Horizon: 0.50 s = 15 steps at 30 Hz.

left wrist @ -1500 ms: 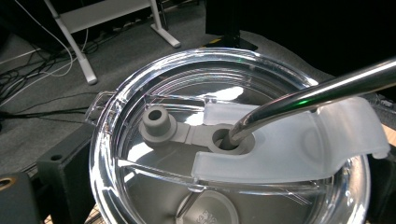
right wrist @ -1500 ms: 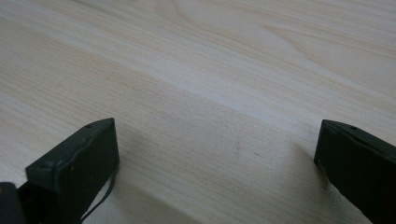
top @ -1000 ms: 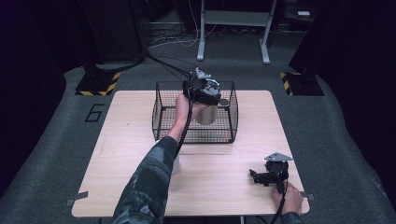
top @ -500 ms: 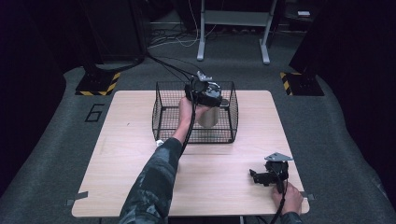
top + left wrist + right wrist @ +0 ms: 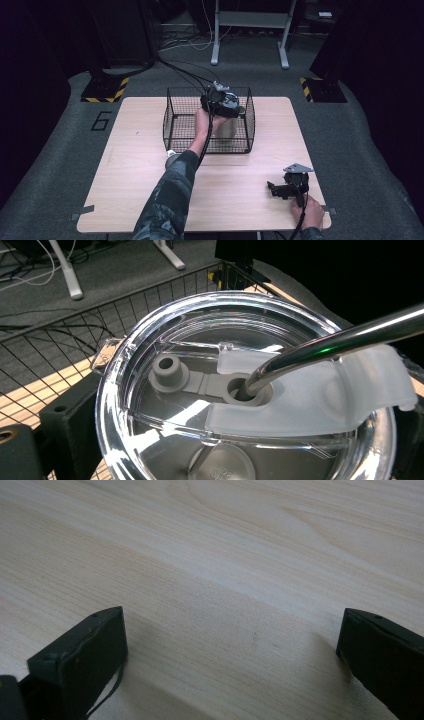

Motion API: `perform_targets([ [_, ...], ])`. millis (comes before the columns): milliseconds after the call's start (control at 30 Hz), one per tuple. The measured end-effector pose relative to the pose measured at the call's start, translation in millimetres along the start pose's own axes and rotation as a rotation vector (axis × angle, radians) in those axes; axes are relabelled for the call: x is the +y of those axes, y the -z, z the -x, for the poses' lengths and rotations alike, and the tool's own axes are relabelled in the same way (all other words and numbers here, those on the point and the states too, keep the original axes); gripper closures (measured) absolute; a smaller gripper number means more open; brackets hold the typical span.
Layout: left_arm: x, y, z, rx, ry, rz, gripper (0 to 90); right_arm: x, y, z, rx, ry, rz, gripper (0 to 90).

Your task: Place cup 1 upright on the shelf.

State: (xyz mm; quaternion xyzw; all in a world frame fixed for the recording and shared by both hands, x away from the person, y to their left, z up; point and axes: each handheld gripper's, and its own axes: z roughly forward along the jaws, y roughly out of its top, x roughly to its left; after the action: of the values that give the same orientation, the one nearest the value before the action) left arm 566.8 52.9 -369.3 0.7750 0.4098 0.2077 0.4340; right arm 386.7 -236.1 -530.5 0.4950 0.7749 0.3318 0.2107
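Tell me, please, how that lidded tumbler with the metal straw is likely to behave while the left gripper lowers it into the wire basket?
The tumbler looks rigid, so it should not flex. It is tall for its width, so it may tip if set down crooked in the wire basket. The metal straw sits in its lid hole at a slant, so it could swing or rattle.

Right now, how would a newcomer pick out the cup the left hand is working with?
Find the black wire basket at the table's far middle. The cup stands in its right half under the left tongs: pale, with a clear lid and a metal straw through it.
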Motion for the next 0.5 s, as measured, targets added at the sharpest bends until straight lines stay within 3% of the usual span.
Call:
perform_targets([
  [500,-7.1,-10.5,4.3,-0.008,-0.008,-0.016,4.0,-0.1,0.0,0.1,0.001,0.002,0.000,0.0],
])
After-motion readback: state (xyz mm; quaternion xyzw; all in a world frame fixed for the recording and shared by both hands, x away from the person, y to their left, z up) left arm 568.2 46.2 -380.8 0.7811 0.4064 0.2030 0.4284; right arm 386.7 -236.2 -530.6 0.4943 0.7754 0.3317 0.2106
